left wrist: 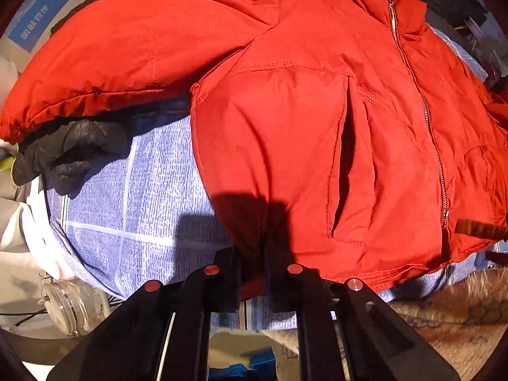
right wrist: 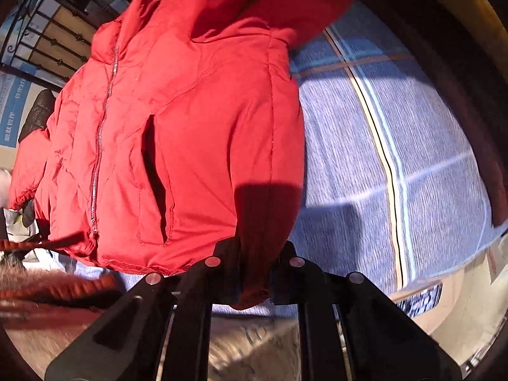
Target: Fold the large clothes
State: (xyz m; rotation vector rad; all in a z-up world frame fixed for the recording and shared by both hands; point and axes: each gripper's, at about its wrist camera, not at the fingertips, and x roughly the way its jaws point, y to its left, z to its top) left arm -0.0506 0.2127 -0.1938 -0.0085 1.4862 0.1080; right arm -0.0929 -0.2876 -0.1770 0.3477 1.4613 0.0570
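red jacket flat on the checked cloth, both grippers at its hem

the red puffer jacket (left wrist: 317, 120) lies front side up on a blue checked cloth (left wrist: 127, 197), zip (left wrist: 422, 101) closed and running from the collar down to the hem. your left gripper (left wrist: 254, 273) sits at one bottom corner of the jacket — its two black fingers (left wrist: 228, 270) stand close together with a fold of red hem fabric pinched between them. your right gripper (right wrist: 254, 270) is at the opposite bottom corner, and its fingers (right wrist: 285, 273) likewise clamp a bunch of red fabric that hangs down between them. in the left wrist view one sleeve (left wrist: 111, 63) stretches out sideways from the shoulder, and a black glove (left wrist: 63, 155) lies on the cloth just below its cuff. a slit pocket (left wrist: 343, 158) gapes open on the chest panel nearest that camera. in the right wrist view the other sleeve (right wrist: 279, 0) rises toward the top edge of the frame, beside a bare stretch of cloth — striped lines cross it. a clear jar (left wrist: 73, 304) stands off the cloth edge at lower left in the left wrist view
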